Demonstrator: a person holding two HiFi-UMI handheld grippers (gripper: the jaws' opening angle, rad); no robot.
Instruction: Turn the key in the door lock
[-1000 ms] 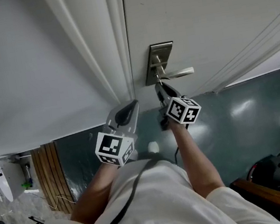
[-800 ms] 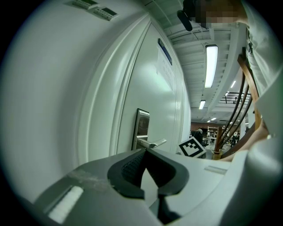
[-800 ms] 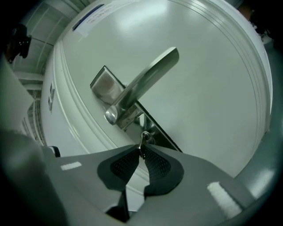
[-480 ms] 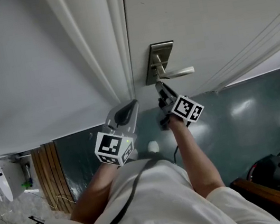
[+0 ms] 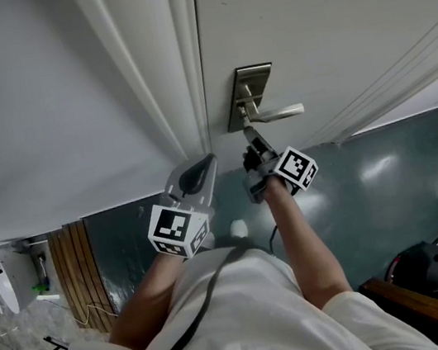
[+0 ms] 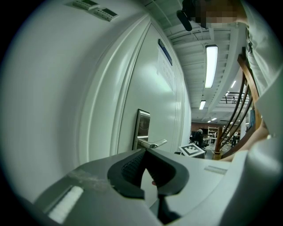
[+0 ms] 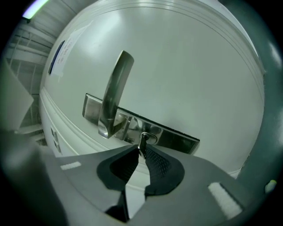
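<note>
Right gripper view showed the little metal key (image 7: 142, 142) in the shiny lock plate (image 7: 174, 137), mostly hidden by my right gripper (image 7: 141, 151), whose bumpy dark rubber pinched it. Beside it was a smooth bent handle (image 7: 114, 95). My left gripper (image 6: 145, 151) was pressed together, empty.

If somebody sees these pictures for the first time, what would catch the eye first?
First comes the right gripper, shut on the small key that sits in the metal lock plate of the white door, close beside the lever handle. Next is the left gripper, shut and empty, which hovers by the door's edge to the left of the lock.
</note>
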